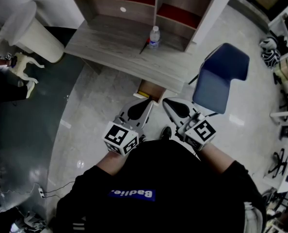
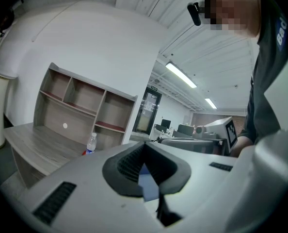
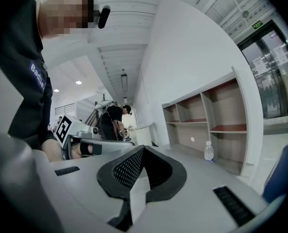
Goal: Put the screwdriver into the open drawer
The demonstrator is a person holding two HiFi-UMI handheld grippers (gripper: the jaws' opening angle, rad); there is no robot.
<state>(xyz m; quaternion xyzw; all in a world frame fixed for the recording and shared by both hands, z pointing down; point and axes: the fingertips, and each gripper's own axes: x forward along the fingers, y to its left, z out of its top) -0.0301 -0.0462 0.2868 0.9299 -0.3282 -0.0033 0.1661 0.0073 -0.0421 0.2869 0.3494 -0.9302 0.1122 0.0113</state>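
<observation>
The slim dark screwdriver (image 1: 143, 46) lies on the grey wooden desk (image 1: 110, 52), just beside the clear plastic water bottle (image 1: 154, 37). Its long axis slants from the bottle toward the desk's front edge; I cannot tell which end is the tip. Below that edge the brown wooden drawer (image 1: 151, 90) stands open, showing its bare bottom. The left gripper (image 1: 145, 104) and right gripper (image 1: 167, 102) are in front of the desk, both clenched on nothing.

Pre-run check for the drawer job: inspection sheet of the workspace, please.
Surface: wooden desk with a shelf unit on it.
Job's things: screwdriver on the desk beside the bottle; open drawer below the desk's front edge.
Clutter: water bottle.
Grippers: left gripper and right gripper shut, empty, short of the desk.
Cables: power strip with cord on the floor, lower left.
Surroundings: blue chair right of the drawer; white cylinder left.
</observation>
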